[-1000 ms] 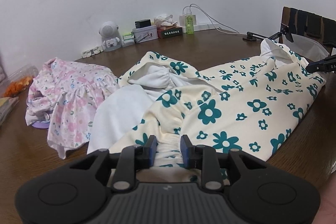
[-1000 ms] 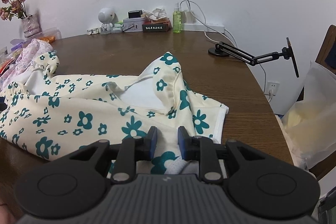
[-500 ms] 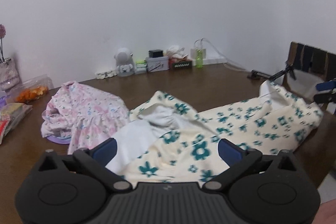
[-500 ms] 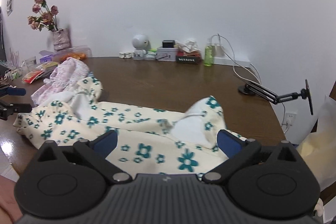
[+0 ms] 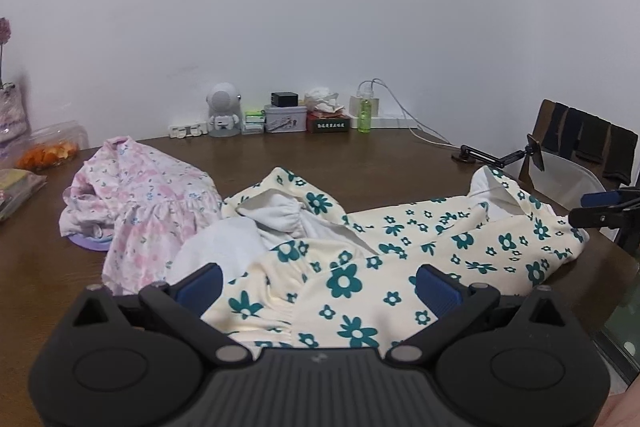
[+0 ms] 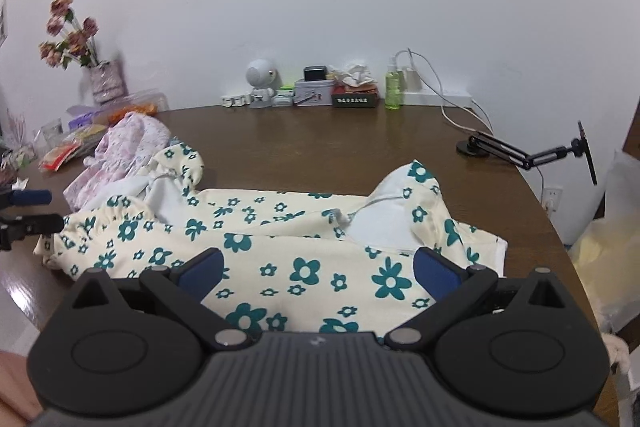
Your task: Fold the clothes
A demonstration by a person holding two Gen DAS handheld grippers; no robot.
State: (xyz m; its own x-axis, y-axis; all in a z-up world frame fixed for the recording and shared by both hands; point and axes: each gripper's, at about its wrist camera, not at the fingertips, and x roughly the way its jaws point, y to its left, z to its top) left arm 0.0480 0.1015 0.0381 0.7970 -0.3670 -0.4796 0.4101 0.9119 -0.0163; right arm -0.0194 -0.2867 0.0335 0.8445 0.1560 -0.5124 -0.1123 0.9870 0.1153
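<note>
A cream cloth dress with green flowers (image 6: 280, 227) is spread long and rumpled across the brown wooden desk (image 6: 320, 135). The left tool (image 5: 318, 285) and right tool (image 6: 316, 273) are held wide open above it, gripping nothing. An edge should be picked next.

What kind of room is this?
Probably a room at home: a brown wooden table holds a cream dress with green flowers, a pink floral dress and a vase of dried roses.
</note>
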